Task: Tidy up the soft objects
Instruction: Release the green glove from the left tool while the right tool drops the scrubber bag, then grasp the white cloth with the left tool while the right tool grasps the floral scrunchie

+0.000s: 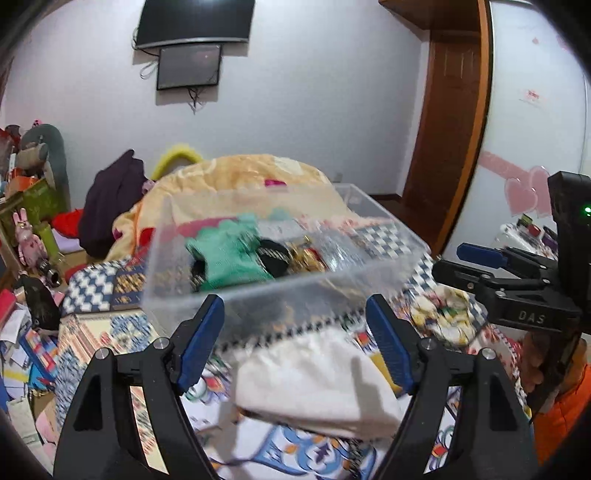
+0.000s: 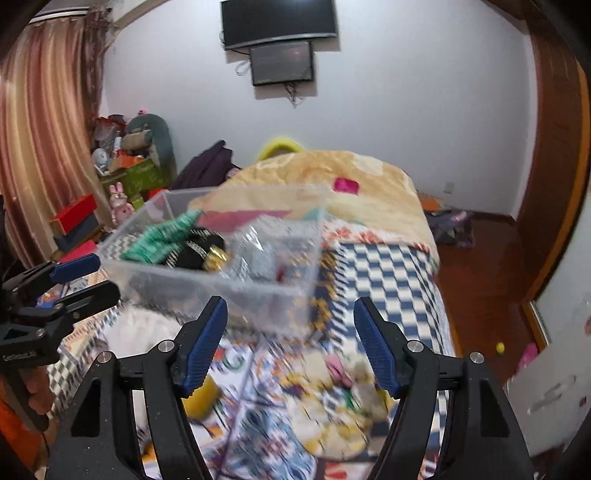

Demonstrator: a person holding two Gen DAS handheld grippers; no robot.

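My left gripper is wide open with nothing between its blue pads; it hangs over the bed, above a white cloth that lies on the patterned bedspread just in front of the clear bin. From this view the cloth sits between the two fingers but below them, and I can't tell whether either pad touches it.

My right gripper is also spread wide and holds nothing. It is over the bedspread to the right of the left one, with a crumpled floral cloth under and ahead of its right finger and a yellow item near its left finger; both are blurred, so I can't say more about them.

The bin stands on the bed ahead of both grippers. Inside it I see a green knitted piece at the left, a black item beside it, something gold and red next to that, and a crinkled clear wrapper toward the right.

Behind the bin a peach blanket is heaped on the bed, with a dark garment to its left. A screen hangs on the far wall. In the left view the right gripper shows at the right edge, its fingers apart.
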